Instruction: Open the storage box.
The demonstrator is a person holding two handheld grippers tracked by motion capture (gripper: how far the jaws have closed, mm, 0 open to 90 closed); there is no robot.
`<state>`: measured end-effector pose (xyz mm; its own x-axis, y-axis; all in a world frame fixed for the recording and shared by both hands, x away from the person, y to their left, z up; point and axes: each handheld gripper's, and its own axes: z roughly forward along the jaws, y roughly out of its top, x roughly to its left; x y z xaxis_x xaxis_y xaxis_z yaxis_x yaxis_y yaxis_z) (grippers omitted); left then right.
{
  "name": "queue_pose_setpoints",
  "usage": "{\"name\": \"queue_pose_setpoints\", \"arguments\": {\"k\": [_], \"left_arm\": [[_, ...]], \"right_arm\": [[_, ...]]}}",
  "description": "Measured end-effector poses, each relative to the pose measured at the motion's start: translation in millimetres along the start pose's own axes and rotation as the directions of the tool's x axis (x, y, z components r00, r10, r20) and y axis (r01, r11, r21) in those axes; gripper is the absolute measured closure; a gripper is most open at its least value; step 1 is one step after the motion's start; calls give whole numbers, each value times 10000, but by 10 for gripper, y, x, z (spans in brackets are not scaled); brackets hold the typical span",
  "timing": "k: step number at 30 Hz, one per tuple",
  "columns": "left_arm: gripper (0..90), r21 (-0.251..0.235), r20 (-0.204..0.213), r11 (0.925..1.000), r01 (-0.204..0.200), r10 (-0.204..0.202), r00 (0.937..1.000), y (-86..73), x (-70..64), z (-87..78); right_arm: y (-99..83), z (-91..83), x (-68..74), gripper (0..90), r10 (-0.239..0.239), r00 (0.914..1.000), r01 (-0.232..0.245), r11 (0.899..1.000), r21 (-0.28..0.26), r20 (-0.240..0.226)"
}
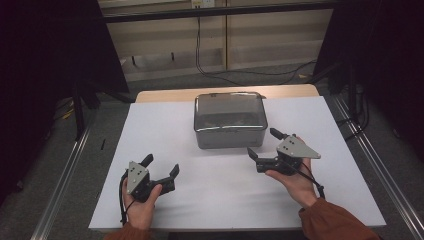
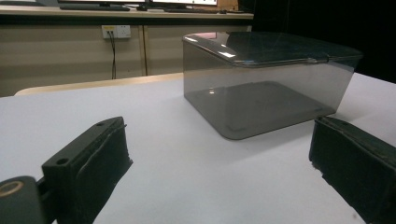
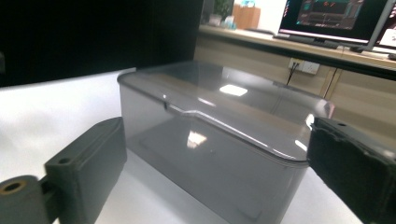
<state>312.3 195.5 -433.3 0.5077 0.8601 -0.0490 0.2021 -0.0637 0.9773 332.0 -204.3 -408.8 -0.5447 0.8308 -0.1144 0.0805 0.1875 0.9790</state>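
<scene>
Smoky grey plastic made up the box [image 1: 230, 120] that sat on the white worktop [image 1: 200, 200], toward the far side and near the middle. Its lid [image 1: 229, 111] was shut on top. You could see through the walls a little, but what was inside was too dim to tell from the high view. In the left gripper view the box [image 2: 266, 84] looked empty, with only its flat bottom showing through.

The left gripper [image 1: 161, 167] was held in the person's left hand [image 1: 141, 205] near the front edge of the worktop, well apart from the box. Its jaws were spread wide with nothing between them. In its own view the gripper [image 2: 219, 154] pointed at the box across bare white worktop [image 2: 196, 177].

The right gripper [image 1: 263, 142] was held in the right hand [image 1: 295, 182], with an orange sleeve [image 1: 335, 222] behind it. It was just beside the front right corner of the box. Its jaws were also spread wide and held nothing. In its own view the gripper [image 3: 217, 154] was very close to the box [image 3: 215, 154], and the lid [image 3: 224, 102] shone with bright spots of light.

Behind the worktop there was a pale wall with a black cable [image 1: 200, 50] hanging down it. Screens [image 3: 336, 18] glowed on a long desk far away.
</scene>
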Motion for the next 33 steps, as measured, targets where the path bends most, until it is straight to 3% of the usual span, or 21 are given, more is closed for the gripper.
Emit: {"name": "queue_pose_setpoints", "arguments": {"k": [5,10,16,21,25,26,27,29,31,33], "left_arm": [[44,74,-76,9999,102,-101,9999,-7,34,-2],[44,-16,-67,10000,79,-79,9999,0,18,-2],[44,-60,-71,9999,143,-144,9999,-2,38,-14],[44,-39,-66,9999,129,-129,9999,-2,41,-15],[44,-19,-94,10000,97,-97,9999,-2,36,-12],[44,-19,-94,10000,97,-97,9999,-2,36,-12],[44,-18,-86,9999,110,-111,9999,-3,38,-10],[44,-24,-99,10000,93,-93,9999,-2,41,-13],[44,-11,-101,10000,89,-89,9999,-3,43,-13],[44,8,-95,9999,123,-123,9999,-4,43,-10]], "right_arm": [[19,99,19,52,-488,9987,485,9985,273,109],[59,178,44,76,-789,9969,789,9968,128,-9],[109,309,116,76,-1716,9852,1717,9847,297,-34],[106,363,118,80,-1987,9801,1986,9796,309,10],[122,409,151,92,-2985,9543,2977,9536,447,141],[122,409,151,92,-2985,9543,2977,9536,447,141],[142,429,171,111,-3445,9386,3434,9380,462,182],[162,449,193,121,-3967,9176,3952,9172,502,248],[184,472,217,133,-4549,8900,4526,8898,587,321],[202,499,241,147,-5176,8548,5152,8551,584,378]]}}
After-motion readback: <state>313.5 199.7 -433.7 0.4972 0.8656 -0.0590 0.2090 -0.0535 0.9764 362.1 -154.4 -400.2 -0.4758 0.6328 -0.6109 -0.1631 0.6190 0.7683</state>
